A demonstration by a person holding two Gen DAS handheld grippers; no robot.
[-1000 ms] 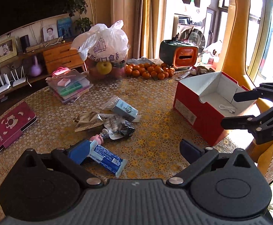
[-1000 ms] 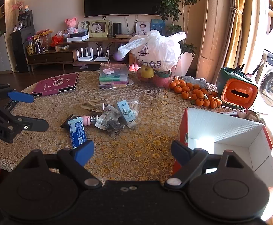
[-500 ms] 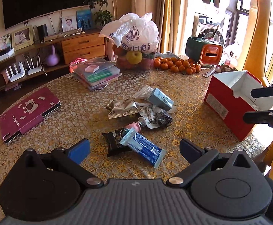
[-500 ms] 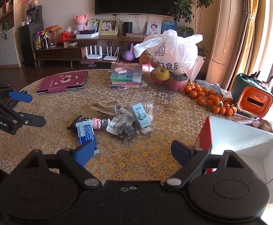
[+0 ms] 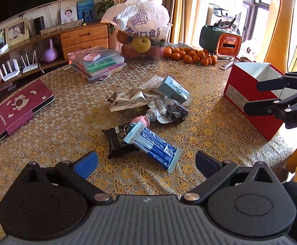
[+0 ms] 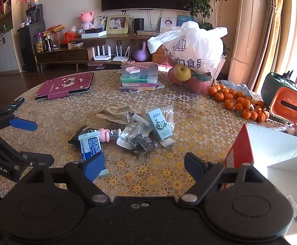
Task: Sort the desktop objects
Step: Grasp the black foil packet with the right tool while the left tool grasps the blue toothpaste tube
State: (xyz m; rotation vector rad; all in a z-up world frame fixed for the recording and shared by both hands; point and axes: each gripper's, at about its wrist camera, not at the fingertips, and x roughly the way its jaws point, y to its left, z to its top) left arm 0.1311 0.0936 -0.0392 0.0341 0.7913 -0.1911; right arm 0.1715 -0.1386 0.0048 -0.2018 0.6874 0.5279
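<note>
Left wrist view puts the blue snack bar (image 5: 153, 147) straight ahead of the left tool (image 5: 146, 161), lying flat on the worktop (image 5: 52, 134) just beyond the wide gap between its blue-padded fingers, which hold nothing. The bar's long axis runs on a slant from far left to near right, so it sits crosswise to neither finger cleanly; I judge the tool would need a slight turn to close across the narrow width. Its far end rests on a black packet (image 5: 118, 140), and a small pink figure (image 5: 141, 121) touches that same end. Beyond these lie a clear bag of dark bits (image 5: 168, 110), a pale blue carton (image 5: 172, 89) and a crumpled silver wrapper (image 5: 128, 100), all bunched together. The red box (image 5: 248, 100) stands well apart to the right, open at the top, with the right tool (image 5: 254, 98) hovering in front of it, jaws apart and empty. The left tool looks the nearer to the bar. In the right wrist view the right tool's own finger covers the bar's near end, and the box interior is washed out by glare, so what it holds is hard to tell.
</note>
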